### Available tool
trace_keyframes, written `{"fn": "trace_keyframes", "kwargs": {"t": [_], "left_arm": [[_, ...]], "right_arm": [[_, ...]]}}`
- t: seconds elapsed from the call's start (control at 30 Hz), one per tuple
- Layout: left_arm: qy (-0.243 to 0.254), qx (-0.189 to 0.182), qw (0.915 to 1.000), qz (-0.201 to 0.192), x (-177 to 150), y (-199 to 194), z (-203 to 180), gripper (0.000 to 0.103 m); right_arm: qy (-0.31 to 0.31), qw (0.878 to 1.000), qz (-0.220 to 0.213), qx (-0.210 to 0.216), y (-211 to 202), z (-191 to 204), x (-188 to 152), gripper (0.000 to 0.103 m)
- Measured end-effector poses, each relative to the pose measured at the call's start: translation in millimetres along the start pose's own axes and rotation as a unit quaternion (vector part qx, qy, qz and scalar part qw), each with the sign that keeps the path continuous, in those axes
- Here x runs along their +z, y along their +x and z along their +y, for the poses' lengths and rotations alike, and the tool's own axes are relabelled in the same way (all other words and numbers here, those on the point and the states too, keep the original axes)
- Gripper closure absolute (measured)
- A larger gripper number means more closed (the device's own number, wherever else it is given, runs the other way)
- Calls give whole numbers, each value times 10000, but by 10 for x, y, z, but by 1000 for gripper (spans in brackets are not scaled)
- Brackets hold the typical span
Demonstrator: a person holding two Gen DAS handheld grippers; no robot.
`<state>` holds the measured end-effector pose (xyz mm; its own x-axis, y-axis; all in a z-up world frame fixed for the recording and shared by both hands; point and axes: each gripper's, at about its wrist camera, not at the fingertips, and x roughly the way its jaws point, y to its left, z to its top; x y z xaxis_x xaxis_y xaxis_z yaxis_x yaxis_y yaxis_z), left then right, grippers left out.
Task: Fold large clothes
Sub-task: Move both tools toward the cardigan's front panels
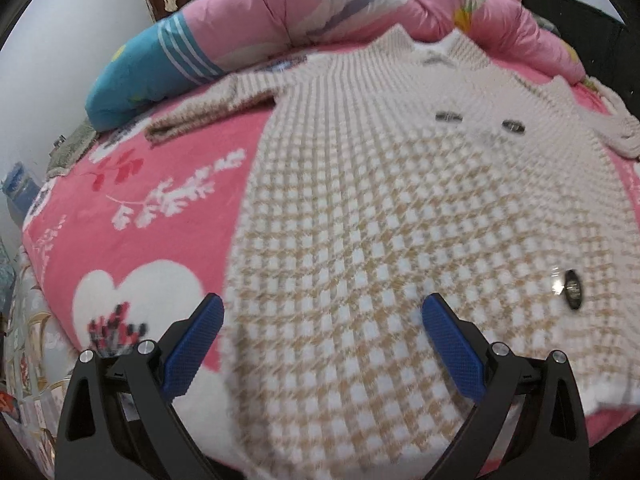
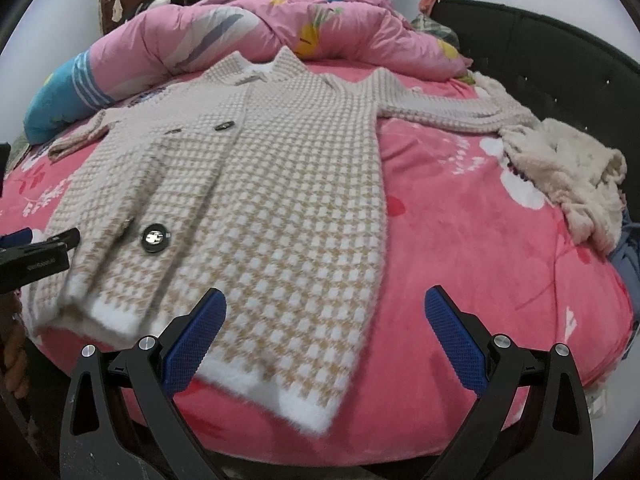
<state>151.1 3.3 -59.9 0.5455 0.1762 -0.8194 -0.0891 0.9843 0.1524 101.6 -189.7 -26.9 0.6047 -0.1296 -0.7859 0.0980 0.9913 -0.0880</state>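
Spread flat and face-up ahead of both grippers: long beige-and-white houndstooth knit coat with dark round buttons, hem nearest, collar farthest, on pink floral bedspread. Laid out this way, probably, so sleeves and sides can be folded inward. Left gripper released, fingers wide apart, poised over the hem's left part, holding nothing. Right gripper likewise spread and empty, straddling the hem's right corner. Beyond the collar, bunched pink quilt; off right, cream fleece garment.

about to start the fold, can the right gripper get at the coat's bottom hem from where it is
Probably yes: the right gripper is open just above the coat's white hem, with nothing lying between them.
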Motion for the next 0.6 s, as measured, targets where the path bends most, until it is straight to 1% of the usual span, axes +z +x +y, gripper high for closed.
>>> {"fn": "trace_keyframes", "kwargs": {"t": [0.1, 0.2, 0.3, 0.43, 0.6], "left_arm": [[-20, -63, 10000, 23, -22, 66, 16, 5], [149, -10, 9999, 34, -60, 117, 9, 5], [183, -100, 9998, 24, -75, 142, 33, 5], [98, -276, 9995, 80, -83, 170, 97, 5], [138, -278, 9995, 1, -109, 155, 78, 5]], "right_arm": [[-15, 10000, 69, -34, 107, -39, -4, 8], [-40, 9999, 155, -63, 217, -68, -13, 8], [-92, 9995, 289, -78, 337, -81, -47, 8], [-75, 9994, 341, 39, 413, -103, -97, 8], [-4, 9993, 344, 168, 438, -135, -124, 8]]}}
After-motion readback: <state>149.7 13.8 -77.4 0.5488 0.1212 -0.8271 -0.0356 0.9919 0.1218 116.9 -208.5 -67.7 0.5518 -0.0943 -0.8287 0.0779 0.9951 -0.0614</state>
